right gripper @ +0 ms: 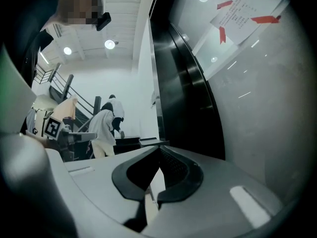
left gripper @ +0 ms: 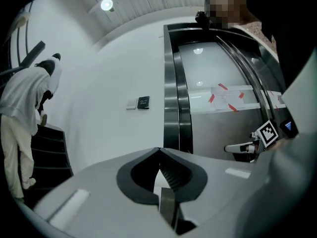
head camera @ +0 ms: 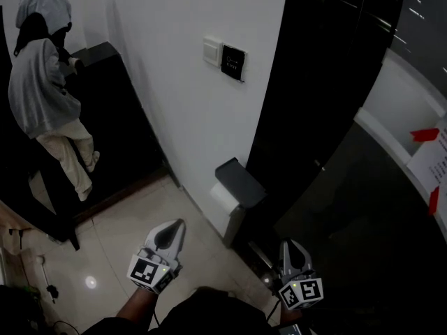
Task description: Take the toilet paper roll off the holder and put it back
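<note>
The toilet paper roll (head camera: 224, 199) in its holder (head camera: 239, 182) looks light, soft, crushable; grip its sides gently. Left gripper (head camera: 176, 227) and right gripper (head camera: 291, 246) jaws are together, empty

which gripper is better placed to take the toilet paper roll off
Probably left: the left gripper faces the exposed side of the white toilet paper roll, while the dark grey holder stands between the roll and the right gripper. Both shut.

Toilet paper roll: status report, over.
Both shut, empty: left hand-held gripper, right hand-held gripper, short of the wall. Toilet paper roll on its holder, untouched. Person on the stairs, well clear.
</note>
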Motion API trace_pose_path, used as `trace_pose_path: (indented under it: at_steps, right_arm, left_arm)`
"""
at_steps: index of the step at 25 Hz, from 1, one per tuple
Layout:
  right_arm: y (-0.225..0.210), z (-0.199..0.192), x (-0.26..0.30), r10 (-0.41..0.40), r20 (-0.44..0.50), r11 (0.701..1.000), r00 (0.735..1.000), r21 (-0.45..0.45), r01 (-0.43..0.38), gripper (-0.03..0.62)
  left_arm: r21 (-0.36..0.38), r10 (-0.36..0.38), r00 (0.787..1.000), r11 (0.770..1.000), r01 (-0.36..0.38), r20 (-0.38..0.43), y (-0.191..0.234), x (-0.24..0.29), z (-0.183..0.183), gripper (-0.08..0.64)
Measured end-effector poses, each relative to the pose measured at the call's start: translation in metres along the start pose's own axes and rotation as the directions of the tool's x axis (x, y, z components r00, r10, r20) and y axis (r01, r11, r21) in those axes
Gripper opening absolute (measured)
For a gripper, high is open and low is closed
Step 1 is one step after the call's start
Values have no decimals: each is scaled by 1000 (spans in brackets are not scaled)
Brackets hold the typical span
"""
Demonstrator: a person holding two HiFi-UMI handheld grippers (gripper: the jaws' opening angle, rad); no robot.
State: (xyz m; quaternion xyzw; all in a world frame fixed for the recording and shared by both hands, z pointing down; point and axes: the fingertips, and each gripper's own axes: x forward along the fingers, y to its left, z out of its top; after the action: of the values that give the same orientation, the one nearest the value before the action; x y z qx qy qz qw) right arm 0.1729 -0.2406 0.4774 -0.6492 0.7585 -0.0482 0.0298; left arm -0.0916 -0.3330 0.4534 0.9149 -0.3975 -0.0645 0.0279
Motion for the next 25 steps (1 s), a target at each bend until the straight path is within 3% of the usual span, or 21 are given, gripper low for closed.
trace_pose_path:
  at_steps: [15, 25]
  right_arm:
    - [53, -22, -46, -71, -29, 997, 997, -13, 71, 14]
    - [73, -8, -88, 33, 53, 999, 998, 17, -34, 14]
  left_arm:
    - [-6, -88, 996, 996, 88, -25, 4, -44, -19, 2]
    - [50, -21, 999, 999, 20, 24, -33, -105, -8, 2]
